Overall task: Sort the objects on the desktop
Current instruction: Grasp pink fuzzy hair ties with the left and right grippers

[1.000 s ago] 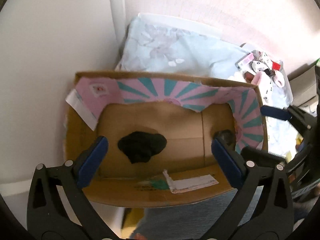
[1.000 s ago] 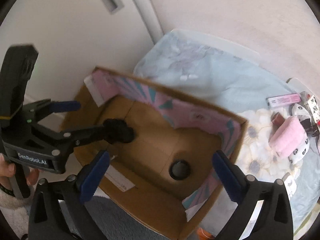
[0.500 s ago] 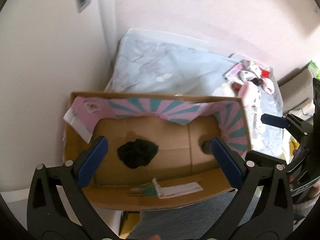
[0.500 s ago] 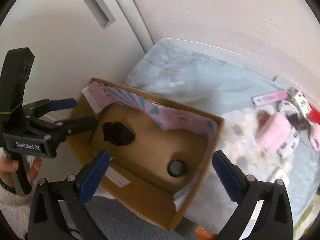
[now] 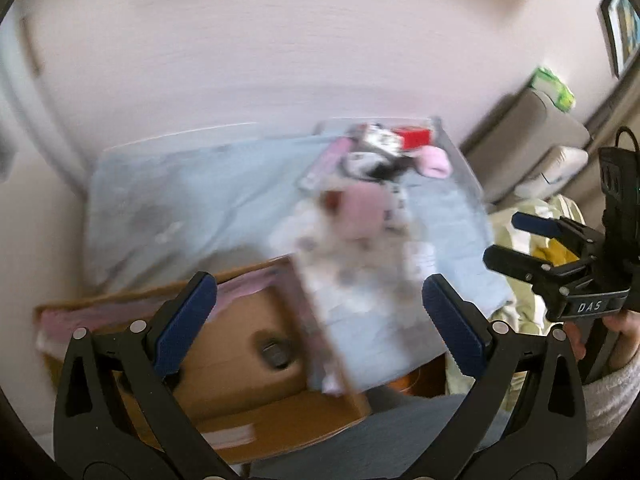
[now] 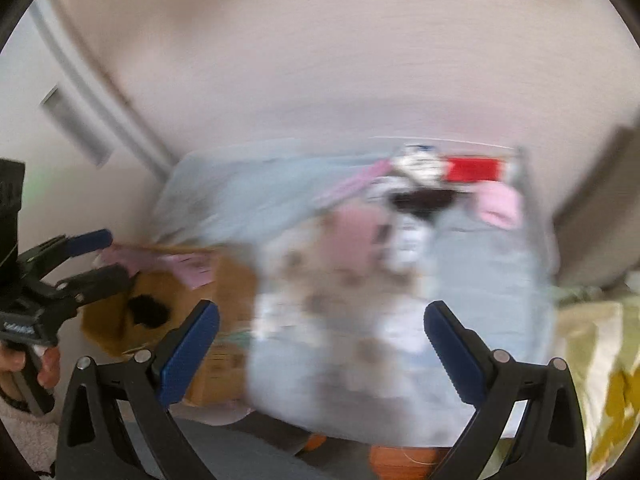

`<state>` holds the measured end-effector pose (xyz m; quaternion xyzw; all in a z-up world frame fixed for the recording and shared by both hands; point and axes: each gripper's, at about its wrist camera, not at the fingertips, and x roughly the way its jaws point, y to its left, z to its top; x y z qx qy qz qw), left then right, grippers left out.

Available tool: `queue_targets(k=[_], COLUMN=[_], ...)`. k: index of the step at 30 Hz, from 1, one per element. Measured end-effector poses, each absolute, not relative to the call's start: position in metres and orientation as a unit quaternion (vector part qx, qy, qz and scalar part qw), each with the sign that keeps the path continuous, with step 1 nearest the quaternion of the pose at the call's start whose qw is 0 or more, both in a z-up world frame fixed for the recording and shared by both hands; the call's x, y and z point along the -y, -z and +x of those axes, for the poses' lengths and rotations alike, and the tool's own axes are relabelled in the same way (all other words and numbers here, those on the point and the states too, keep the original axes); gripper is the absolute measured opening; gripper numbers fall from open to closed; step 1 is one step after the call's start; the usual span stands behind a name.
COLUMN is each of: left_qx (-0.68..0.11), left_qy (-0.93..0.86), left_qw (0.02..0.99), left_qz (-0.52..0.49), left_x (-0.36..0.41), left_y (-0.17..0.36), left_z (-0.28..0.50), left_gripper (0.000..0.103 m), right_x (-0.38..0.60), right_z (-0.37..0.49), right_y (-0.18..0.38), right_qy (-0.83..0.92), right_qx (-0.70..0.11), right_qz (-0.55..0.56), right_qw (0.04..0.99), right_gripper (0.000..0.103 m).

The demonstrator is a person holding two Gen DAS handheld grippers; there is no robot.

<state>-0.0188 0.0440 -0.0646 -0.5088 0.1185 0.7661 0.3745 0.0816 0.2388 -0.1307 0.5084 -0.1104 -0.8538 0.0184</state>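
Both views are blurred by motion. My left gripper [image 5: 318, 300] is open with nothing in it, above the right end of a cardboard box [image 5: 224, 344] that holds a round dark object [image 5: 275, 354]. A black soft lump [image 6: 148, 312] lies in the box [image 6: 228, 280] too. My right gripper [image 6: 322, 320] is open and holds nothing, facing the blue-clothed table [image 6: 492, 272]. On the cloth lie a pink soft item [image 6: 352, 236], a black-and-white spotted thing [image 6: 416, 168], a red box [image 6: 472, 168] and a second pink piece [image 6: 498, 204]. Each gripper shows in the other's view: right gripper [image 5: 516, 242], left gripper [image 6: 100, 256].
A pale wall stands behind the table, with a door frame [image 6: 100, 80] at the left. A beige cushion [image 5: 532, 132] and a yellow-green cloth [image 6: 592, 340] lie to the right. Grey fabric [image 5: 400, 432] sits below the box, and something orange [image 6: 400, 460] under the table edge.
Both cameras have swung quickly to the right, away from the box and toward the pile on the blue cloth. The black lump stays in the box. Both grippers remain open.
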Motion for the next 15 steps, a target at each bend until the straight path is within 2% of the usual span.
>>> queue_targets(k=[5, 15], left_qx=[-0.163, -0.155], left_qy=[-0.771, -0.784], left_qw=[0.348, 0.277], left_qz=[-0.508, -0.533], left_x=[-0.112, -0.187], left_y=[0.086, 0.171], left_z=[-0.012, -0.036], left_gripper=[0.103, 0.103], right_x=[-0.296, -0.381], right_z=[0.085, 0.031], right_y=[0.133, 0.199], right_qy=[0.857, 0.843], right_qx=[0.125, 0.148], right_qz=[0.499, 0.517], right_qw=[-0.015, -0.022], right_gripper=[0.102, 0.102])
